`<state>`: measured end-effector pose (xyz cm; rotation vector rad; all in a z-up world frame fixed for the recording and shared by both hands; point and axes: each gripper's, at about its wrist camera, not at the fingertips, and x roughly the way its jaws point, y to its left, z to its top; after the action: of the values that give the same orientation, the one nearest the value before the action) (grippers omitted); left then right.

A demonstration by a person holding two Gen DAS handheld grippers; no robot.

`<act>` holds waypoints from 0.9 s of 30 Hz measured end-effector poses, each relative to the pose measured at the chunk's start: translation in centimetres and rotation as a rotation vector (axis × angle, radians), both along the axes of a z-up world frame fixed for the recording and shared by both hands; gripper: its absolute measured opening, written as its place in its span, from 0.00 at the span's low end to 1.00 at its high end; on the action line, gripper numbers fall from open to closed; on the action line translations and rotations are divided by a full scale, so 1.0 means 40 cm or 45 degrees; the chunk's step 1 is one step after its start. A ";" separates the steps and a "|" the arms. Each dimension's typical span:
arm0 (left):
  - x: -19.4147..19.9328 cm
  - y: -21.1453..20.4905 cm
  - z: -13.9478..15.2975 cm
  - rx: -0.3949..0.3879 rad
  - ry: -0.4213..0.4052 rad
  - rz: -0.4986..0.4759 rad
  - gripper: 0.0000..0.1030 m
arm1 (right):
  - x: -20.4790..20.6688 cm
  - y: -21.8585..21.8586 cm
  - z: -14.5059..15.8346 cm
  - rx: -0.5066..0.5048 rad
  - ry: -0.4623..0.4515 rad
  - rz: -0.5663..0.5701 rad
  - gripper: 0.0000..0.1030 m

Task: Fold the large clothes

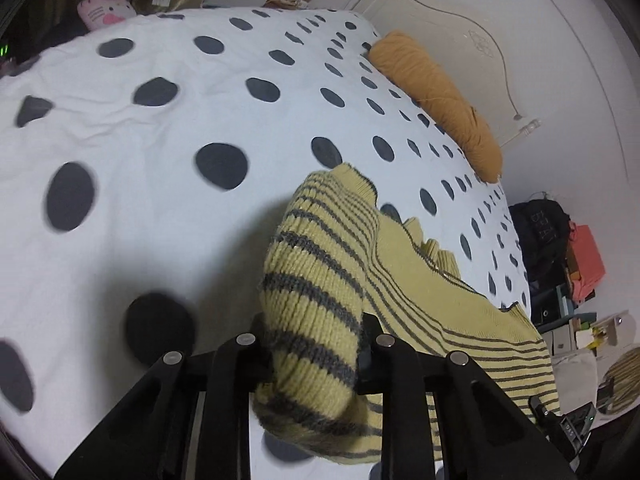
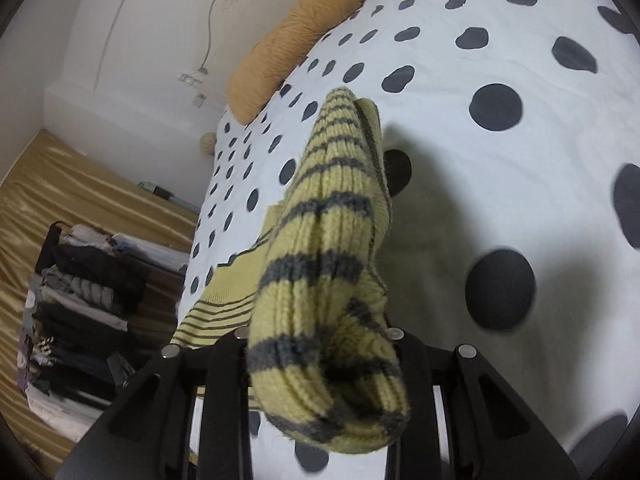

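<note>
A yellow knit sweater with grey stripes [image 1: 460, 320] lies on a white bedspread with dark dots [image 1: 160, 128]. My left gripper [image 1: 314, 354] is shut on a bunched ribbed part of the sweater, lifted above the bed. My right gripper [image 2: 320, 356] is shut on another ribbed part of the sweater [image 2: 324, 264], which stands up over the bedspread [image 2: 500, 60]. The rest of the sweater trails away over the bed edge in both views. The fingertips are hidden by the knit.
An orange pillow [image 1: 440, 96] lies at the head of the bed by a white headboard [image 1: 460, 40]; it also shows in the right wrist view [image 2: 292, 40]. A pink plush toy [image 1: 106, 10] sits at the far edge. A rack of folded clothes [image 2: 80, 308] stands beside the bed.
</note>
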<state>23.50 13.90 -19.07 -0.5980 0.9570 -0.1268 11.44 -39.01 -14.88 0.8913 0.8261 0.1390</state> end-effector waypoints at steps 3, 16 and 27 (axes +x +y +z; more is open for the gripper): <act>-0.091 0.036 -0.078 -0.008 0.149 -0.027 0.24 | -0.121 -0.010 -0.017 0.037 0.063 0.005 0.28; -0.146 0.127 -0.127 0.117 0.206 0.132 0.55 | -0.285 -0.070 -0.124 -0.195 0.498 -0.200 0.48; -0.271 0.126 -0.097 -0.042 0.208 0.149 0.55 | -0.109 0.230 0.016 -0.156 0.157 0.203 0.43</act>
<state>12.66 18.93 -22.95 -0.7008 1.0767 0.0109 7.08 -29.83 -14.24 0.7237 1.0107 0.1722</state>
